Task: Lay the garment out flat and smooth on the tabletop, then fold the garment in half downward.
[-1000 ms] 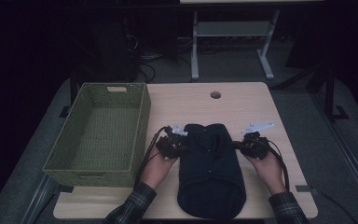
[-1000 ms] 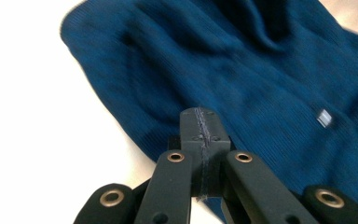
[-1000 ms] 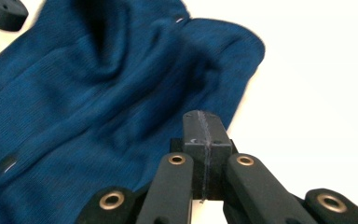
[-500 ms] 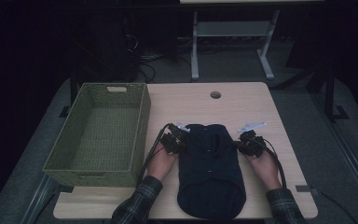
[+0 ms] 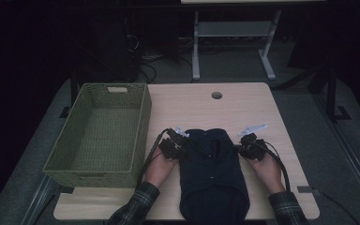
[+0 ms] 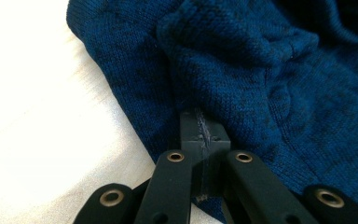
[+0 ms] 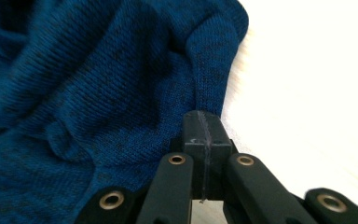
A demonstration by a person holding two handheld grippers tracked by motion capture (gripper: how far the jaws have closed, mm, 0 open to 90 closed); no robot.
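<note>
A dark blue knit sweater (image 5: pixel 213 187) lies folded on the light wooden table (image 5: pixel 192 105), its lower end hanging over the near edge. My left gripper (image 5: pixel 183 148) is at its upper left edge and is shut on the knit (image 6: pixel 261 70). Its jaws (image 6: pixel 204 133) have just eased apart very slightly, and the cloth is still bunched at their tips. My right gripper (image 5: pixel 242 149) is shut on the upper right edge. A ridge of fabric (image 7: pixel 209 60) runs up from its closed jaws (image 7: pixel 204 126).
A green woven basket (image 5: pixel 143 124) with nothing in it stands at the left of the table, close to my left hand. A round cable hole (image 5: pixel 216 95) is near the far edge. Beyond the table a metal desk frame (image 5: pixel 196 51) stands on the dark floor.
Both hands have stayed nearly in place. The sweater's top edge has sunk a little toward me and looks flatter between the grippers.
</note>
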